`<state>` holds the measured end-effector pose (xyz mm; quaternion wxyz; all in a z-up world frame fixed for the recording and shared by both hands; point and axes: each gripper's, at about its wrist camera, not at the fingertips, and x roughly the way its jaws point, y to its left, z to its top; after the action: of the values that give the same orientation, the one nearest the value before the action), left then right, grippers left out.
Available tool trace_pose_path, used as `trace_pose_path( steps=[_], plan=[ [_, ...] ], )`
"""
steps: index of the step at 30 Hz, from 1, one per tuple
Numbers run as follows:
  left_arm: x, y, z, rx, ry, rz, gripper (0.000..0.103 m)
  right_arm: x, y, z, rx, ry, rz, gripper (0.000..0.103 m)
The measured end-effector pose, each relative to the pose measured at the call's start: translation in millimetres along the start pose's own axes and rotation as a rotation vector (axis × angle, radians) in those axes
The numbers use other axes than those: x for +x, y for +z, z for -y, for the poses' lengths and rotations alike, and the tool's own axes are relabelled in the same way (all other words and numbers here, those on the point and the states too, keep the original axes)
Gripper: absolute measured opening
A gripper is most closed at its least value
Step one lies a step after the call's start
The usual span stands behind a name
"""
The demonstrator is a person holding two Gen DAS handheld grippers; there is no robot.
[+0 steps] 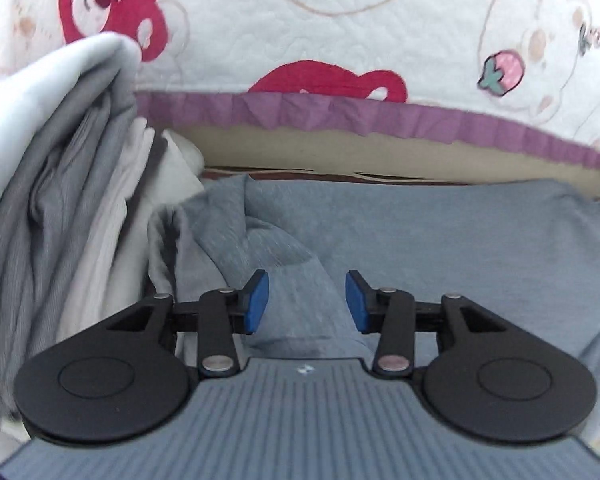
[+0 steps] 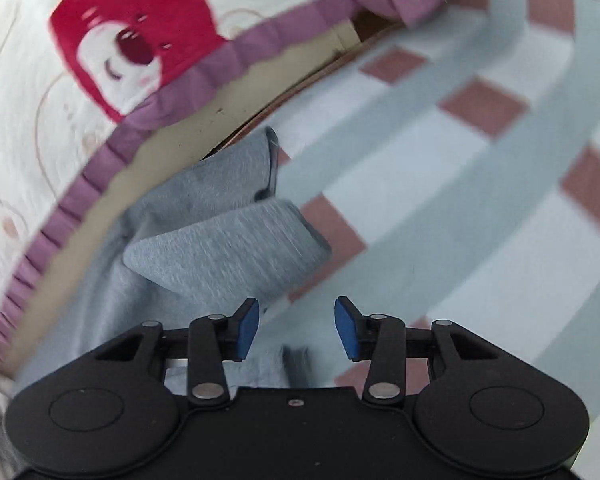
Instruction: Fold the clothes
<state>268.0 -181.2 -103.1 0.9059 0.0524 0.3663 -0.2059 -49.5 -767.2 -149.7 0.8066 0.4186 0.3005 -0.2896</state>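
The grey knit garment (image 1: 440, 236) lies spread on the checked sheet (image 2: 440, 184), apparently for folding, with left gripper (image 1: 307, 300) and right gripper (image 2: 296, 328) fingers apart, gripping nothing.

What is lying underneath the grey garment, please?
In the right wrist view the grey garment lies on a checked cloth of pale, grey-blue and reddish squares. How far the cloth runs beneath it cannot be seen, since the garment covers it.
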Motion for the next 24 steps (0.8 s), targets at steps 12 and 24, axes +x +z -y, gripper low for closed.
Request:
trace_pose_path(
  steps=[12,24],
  plan=[
    [9,-67,-4,-0.030,0.033,-0.116,0.042,60,-8,-38,-0.007,0.070,0.088,0.041],
    [-18,-87,-55,-0.127,0.106,-0.121,0.042,29,26,-62,-0.298,-0.287,0.163,0.017]
  ],
)
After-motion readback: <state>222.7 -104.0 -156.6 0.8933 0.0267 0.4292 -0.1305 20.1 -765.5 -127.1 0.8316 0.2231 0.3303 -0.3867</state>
